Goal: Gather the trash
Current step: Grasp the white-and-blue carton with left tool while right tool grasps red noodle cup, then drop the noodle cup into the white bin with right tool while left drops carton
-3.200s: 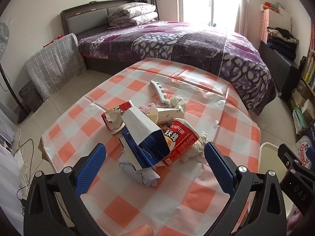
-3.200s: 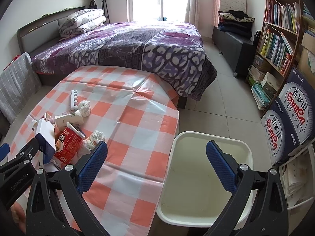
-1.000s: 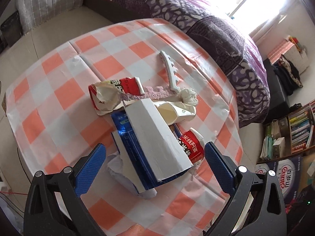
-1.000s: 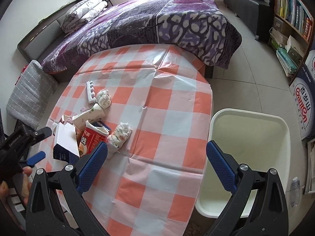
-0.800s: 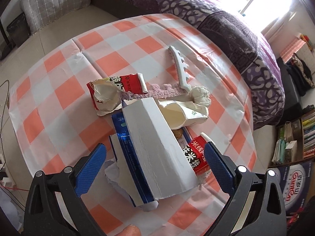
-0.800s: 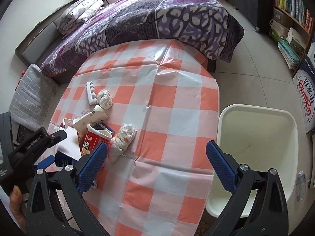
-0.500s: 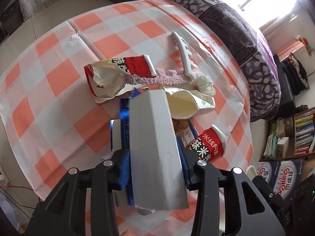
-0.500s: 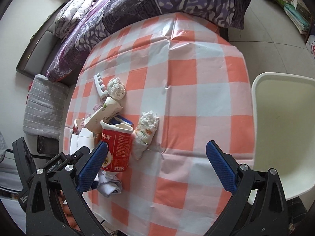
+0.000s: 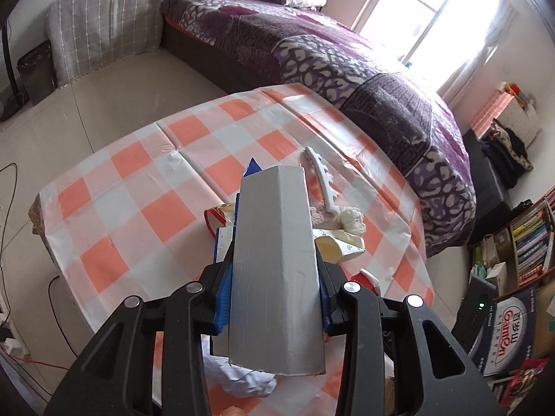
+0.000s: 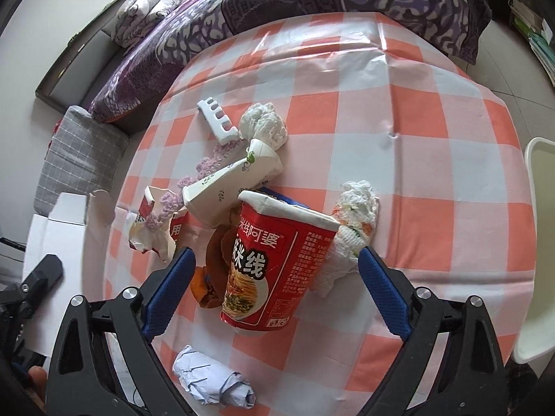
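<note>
My left gripper (image 9: pixel 274 294) is shut on a flattened blue-and-white carton (image 9: pixel 274 260), held up off the checked table (image 9: pixel 138 190); the carton also shows at the left edge of the right wrist view (image 10: pixel 55 228). My right gripper (image 10: pixel 274 277) is open and empty, its fingers on either side of a red noodle cup (image 10: pixel 270 260) lying on the table. Around the cup lie a cream paper carton (image 10: pixel 229 183), a torn red wrapper (image 10: pixel 156 222), two tissue wads (image 10: pixel 353 218), a white plastic comb piece (image 10: pixel 218 121), orange peel (image 10: pixel 211 277) and a crumpled paper ball (image 10: pixel 211 381).
A white bin (image 10: pixel 537 260) stands off the table's right edge. A purple-covered bed (image 9: pixel 329 62) lies beyond the table, a grey-covered seat (image 9: pixel 100 20) to the left. A bookshelf (image 9: pixel 527 242) and printed boxes (image 9: pixel 510 326) stand at the right.
My left gripper closed on the blue-and-white carton and lifted it off the pile. My right gripper moved left from the bin side and down over the red noodle cup.
</note>
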